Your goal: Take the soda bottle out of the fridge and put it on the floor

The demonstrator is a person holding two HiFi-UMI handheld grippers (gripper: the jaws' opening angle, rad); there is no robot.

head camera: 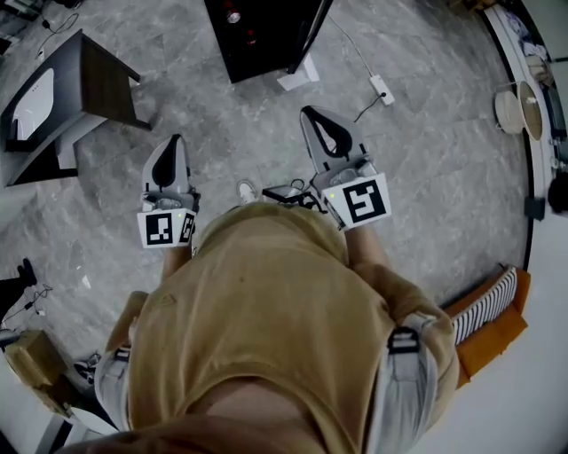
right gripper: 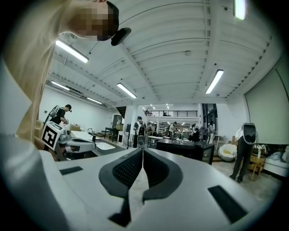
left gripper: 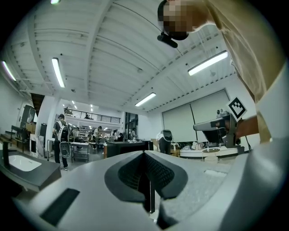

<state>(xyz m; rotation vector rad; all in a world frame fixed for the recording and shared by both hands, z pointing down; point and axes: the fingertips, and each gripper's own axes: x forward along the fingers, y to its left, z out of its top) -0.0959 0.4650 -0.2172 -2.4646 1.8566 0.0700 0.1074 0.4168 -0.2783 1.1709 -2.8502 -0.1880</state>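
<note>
Both grippers are held level in front of the person's tan shirt, over the grey stone floor (head camera: 426,168). The left gripper (head camera: 175,140) is shut with nothing between its jaws; in its own view the tips (left gripper: 144,153) meet. The right gripper (head camera: 306,111) is also shut and empty, its tips (right gripper: 142,150) touching. Ahead of them a black cabinet (head camera: 266,35) stands with its front open, and small red items (head camera: 233,16) show inside. I cannot make out a soda bottle for certain. Each gripper shows in the other's view: the right gripper (left gripper: 216,128), the left gripper (right gripper: 74,144).
A dark low table with a white basin (head camera: 53,97) stands at the left. A white power strip with its cable (head camera: 382,87) and a white box (head camera: 297,75) lie near the cabinet. An orange striped cushion (head camera: 497,310) lies at the right. People (left gripper: 61,135) stand in the far room.
</note>
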